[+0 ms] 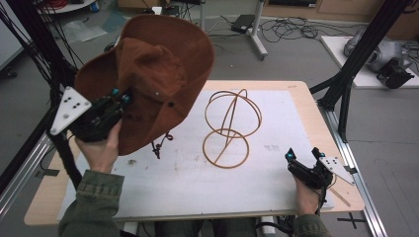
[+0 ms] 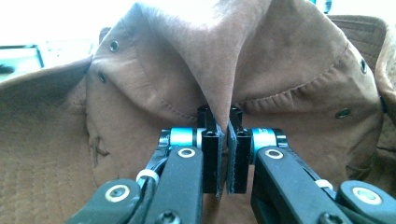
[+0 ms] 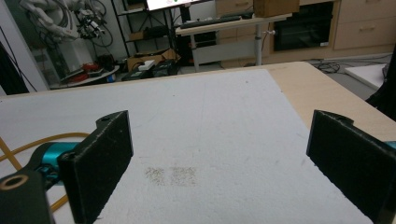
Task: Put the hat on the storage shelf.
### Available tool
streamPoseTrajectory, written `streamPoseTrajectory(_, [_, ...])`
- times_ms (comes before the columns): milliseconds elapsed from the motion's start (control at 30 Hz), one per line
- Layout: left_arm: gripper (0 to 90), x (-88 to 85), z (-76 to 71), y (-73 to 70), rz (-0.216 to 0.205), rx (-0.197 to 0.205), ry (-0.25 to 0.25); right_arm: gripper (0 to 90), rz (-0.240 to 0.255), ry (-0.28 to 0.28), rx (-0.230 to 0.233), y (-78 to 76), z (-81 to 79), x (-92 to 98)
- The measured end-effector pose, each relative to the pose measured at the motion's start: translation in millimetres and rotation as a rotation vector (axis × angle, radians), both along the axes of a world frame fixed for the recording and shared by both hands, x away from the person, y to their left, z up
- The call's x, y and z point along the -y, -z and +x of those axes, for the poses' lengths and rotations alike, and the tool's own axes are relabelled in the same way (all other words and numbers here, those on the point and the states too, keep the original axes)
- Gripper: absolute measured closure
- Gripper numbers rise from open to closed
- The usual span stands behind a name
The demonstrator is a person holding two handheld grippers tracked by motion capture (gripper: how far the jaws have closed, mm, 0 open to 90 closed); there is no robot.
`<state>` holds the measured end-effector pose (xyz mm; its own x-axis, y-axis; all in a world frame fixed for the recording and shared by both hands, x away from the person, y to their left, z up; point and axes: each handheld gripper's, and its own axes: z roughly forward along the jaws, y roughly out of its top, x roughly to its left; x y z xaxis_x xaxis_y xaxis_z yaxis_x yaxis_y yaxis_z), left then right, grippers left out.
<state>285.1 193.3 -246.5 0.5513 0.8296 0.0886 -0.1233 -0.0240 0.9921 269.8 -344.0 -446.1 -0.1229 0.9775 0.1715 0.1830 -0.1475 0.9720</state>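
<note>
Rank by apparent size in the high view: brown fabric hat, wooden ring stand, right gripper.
1. Brown fabric hat, lifted nearer the camera, so its lead is partly nearness.
2. Wooden ring stand.
3. Right gripper, smallest.

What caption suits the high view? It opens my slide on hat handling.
Left gripper lifts a brown hat beside a wire hat stand; right gripper rests open.

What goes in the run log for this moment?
left tongs: shut on brown fabric brimmed hat, raised | right tongs: open, low over white mat | wooden ring stand: upright, untouched
</note>
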Motion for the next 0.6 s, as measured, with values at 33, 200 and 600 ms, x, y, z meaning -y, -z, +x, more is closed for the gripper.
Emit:
streamPoseTrajectory(33, [86.7, 9.6, 3.4, -3.5, 0.005, 0.007, 0.018, 6.4, 0.000, -0.002, 0.005, 0.0, 0.4, -0.5])
streamPoseTrajectory(200, [86.7, 45.0, 17.5, -15.6, 0.029, 0.016, 0.102, 6.4, -0.021, -0.013, 0.002, 0.7, 0.3, -0.6])
streamPoseTrajectory(600, [86.6, 118.9, 45.0, -32.6, 0.020, 0.026, 0.278, 6.4, -0.016, -0.013, -0.002, 1.7, -1.3, 3.5])
